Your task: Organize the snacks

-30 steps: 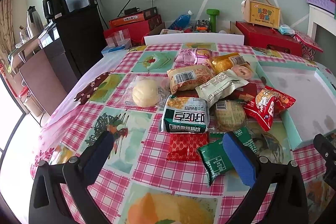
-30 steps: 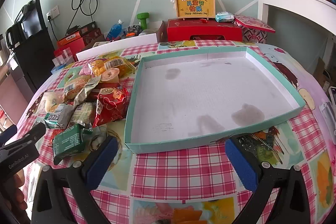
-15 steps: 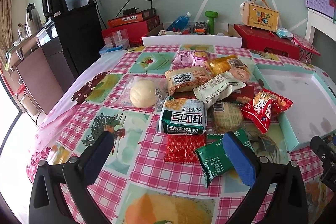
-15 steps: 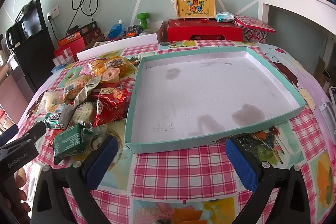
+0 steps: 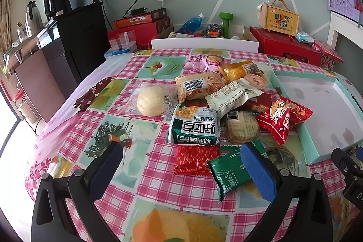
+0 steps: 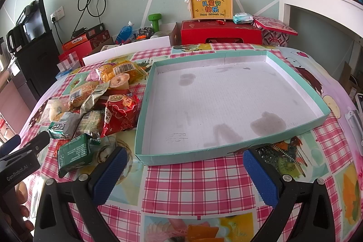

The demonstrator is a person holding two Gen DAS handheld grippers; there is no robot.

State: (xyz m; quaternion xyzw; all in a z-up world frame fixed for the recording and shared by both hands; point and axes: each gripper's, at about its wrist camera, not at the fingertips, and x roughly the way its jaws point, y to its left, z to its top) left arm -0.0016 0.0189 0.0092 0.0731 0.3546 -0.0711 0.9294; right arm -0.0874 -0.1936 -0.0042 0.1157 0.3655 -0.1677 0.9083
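Note:
A heap of wrapped snacks lies on the checked tablecloth: a round bun (image 5: 151,103), a green-and-white pack (image 5: 195,126), a red patterned sachet (image 5: 195,160), a dark green packet (image 5: 229,170) and a red bag (image 5: 283,116). My left gripper (image 5: 181,170) hangs open just short of the sachet, its right pad over the green packet. A shallow teal-rimmed tray (image 6: 226,152) with a white floor holds nothing. My right gripper (image 6: 186,176) stands open before the tray's near wall. The heap (image 6: 95,105) lies left of the tray.
A white board (image 5: 204,44) stands at the table's far edge, with red boxes (image 6: 221,32), a bottle and a green dumbbell behind it. A black cabinet (image 5: 77,37) stands at the left. A white shelf (image 6: 322,1) rises at the right. A hand (image 6: 20,212) holds the left gripper.
The left gripper has drawn back slightly and tilted, so the snack heap sits a little farther up the view. The right gripper and tray look the same.

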